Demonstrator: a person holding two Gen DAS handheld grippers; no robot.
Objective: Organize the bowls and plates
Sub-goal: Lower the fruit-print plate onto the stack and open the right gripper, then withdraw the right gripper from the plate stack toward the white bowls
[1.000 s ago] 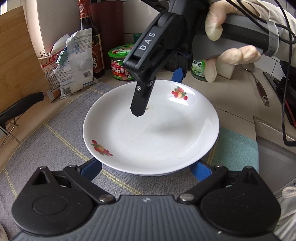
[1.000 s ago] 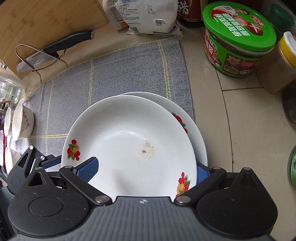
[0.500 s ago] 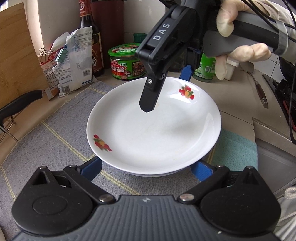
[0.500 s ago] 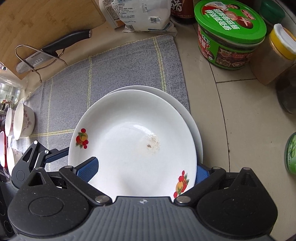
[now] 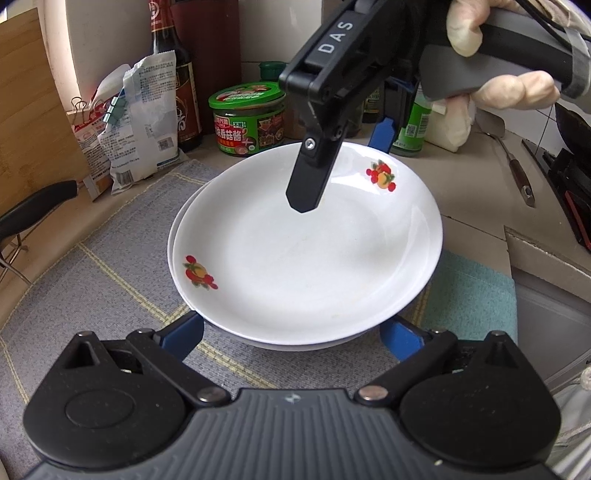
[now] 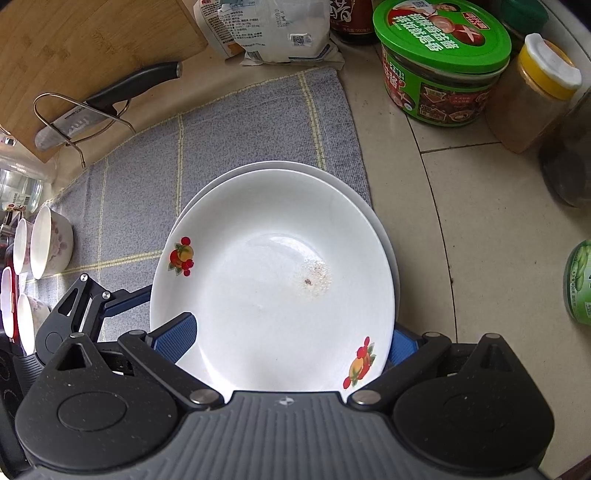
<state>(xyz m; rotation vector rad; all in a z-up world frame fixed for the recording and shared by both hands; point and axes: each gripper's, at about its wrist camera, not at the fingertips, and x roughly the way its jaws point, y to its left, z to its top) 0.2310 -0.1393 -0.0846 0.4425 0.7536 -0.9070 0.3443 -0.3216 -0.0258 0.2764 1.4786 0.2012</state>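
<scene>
A white plate with fruit prints (image 5: 306, 258) lies on top of a second white plate (image 5: 175, 254) on the grey mat (image 5: 110, 266). It also shows in the right wrist view (image 6: 273, 280), over the lower plate's rim (image 6: 384, 229). My left gripper (image 5: 291, 334) is open, its blue fingers under the plates' near rim at either side. My right gripper (image 6: 291, 341) is open and straddles the far rim of the plates; its black finger (image 5: 314, 177) hangs over the top plate. Small bowls (image 6: 48, 240) stand at the left of the mat.
A green-lidded jar (image 6: 439, 62), a yellow-capped jar (image 6: 535, 92), bottles and a white packet (image 6: 273, 29) crowd the back of the counter. A knife in a wire stand (image 6: 107, 99) leans by the wooden board (image 6: 74, 44). A teal cloth (image 5: 472, 295) lies right of the plates.
The top plate has shifted and settled more squarely over the lower plate. The right gripper has risen and drawn back toward the far rim.
</scene>
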